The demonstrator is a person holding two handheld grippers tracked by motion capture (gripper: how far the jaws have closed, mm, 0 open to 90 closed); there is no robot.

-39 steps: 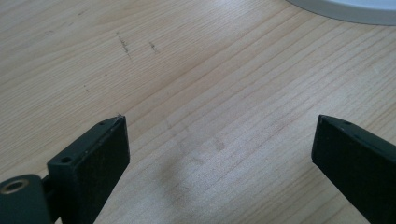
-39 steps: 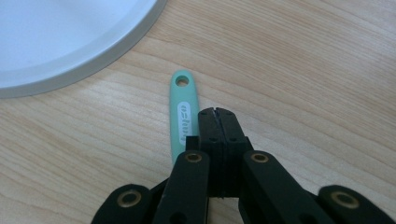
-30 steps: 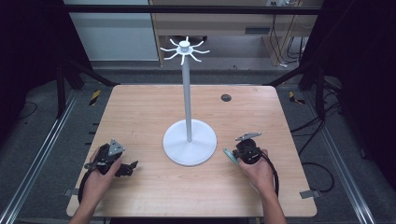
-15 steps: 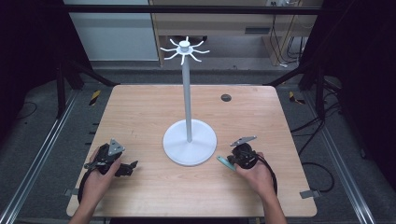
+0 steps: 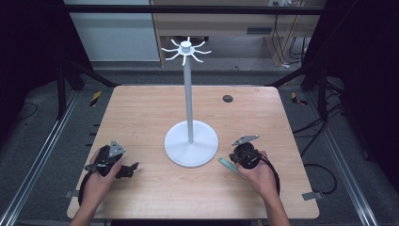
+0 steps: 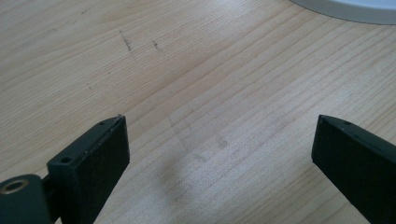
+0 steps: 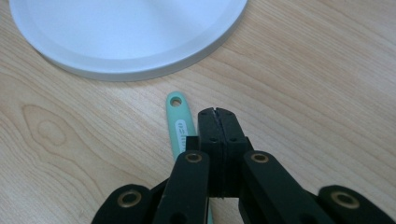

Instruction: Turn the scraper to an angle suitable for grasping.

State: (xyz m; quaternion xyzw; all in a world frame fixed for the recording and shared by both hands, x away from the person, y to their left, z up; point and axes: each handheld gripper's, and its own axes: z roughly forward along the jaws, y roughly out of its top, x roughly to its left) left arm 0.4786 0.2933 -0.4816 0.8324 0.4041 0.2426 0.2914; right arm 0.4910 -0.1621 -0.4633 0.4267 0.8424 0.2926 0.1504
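Observation:
A white stand [image 5: 188, 94] with hook arms at its top rises from a round base [image 5: 190, 143] at the table's middle. A teal handle [image 7: 179, 119] with a hanging hole lies flat on the wood just short of the base [image 7: 126, 37]. It runs under my right gripper [image 7: 215, 113], whose jaws are pressed together with nothing between their tips. In the high view that gripper [image 5: 234, 158] sits right of the base with the teal handle [image 5: 227, 165] poking out leftward. My left gripper [image 5: 129, 169] stands open over bare wood [image 6: 219, 140], left of the base [image 6: 345, 7].
The wooden table [image 5: 141, 117] has a small dark round insert [image 5: 227, 98] at its far right. Black frame struts stand at both far corners. Cables trail on the floor to the right [image 5: 320, 169]. A hand holds each gripper near the front edge.
The right gripper and the teal handle have shifted a little toward the table's front edge. The left gripper has stayed put.

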